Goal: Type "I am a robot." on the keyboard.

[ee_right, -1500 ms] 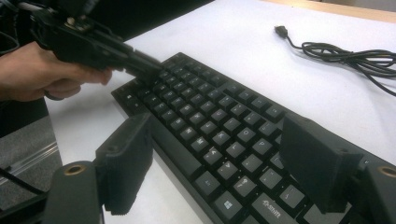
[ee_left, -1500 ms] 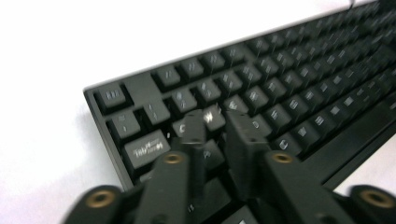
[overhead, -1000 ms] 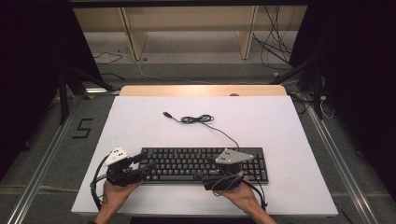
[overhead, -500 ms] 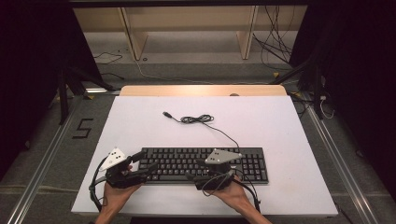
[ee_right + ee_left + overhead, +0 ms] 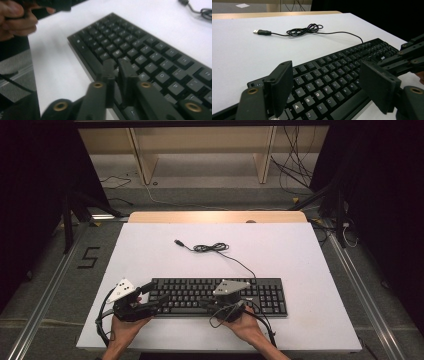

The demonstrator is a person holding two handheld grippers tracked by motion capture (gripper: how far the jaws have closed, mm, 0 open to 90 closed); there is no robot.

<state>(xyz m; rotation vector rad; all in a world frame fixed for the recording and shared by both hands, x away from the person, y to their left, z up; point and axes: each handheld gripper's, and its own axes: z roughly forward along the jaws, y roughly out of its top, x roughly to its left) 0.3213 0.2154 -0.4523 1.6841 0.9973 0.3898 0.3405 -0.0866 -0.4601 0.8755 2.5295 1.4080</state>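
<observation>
A white table (image 5: 300, 255) carried a black keyboard (image 5: 260, 292) along its near edge, its cable (image 5: 212, 248) coiled toward the middle. The left gripper (image 5: 152, 297), jaws spread wide, straddled the keyboard's left end; the right gripper (image 5: 207, 304), jaws just clenched together with nothing between them, rested over keys near its front edge.

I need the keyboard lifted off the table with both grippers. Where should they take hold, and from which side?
Probably the two short ends of the keyboard, one gripper coming in level from each side. It lies flat, long and thin, so jaws can pinch the slim edge there; the cable leaves the far edge, clear of both ends.
</observation>
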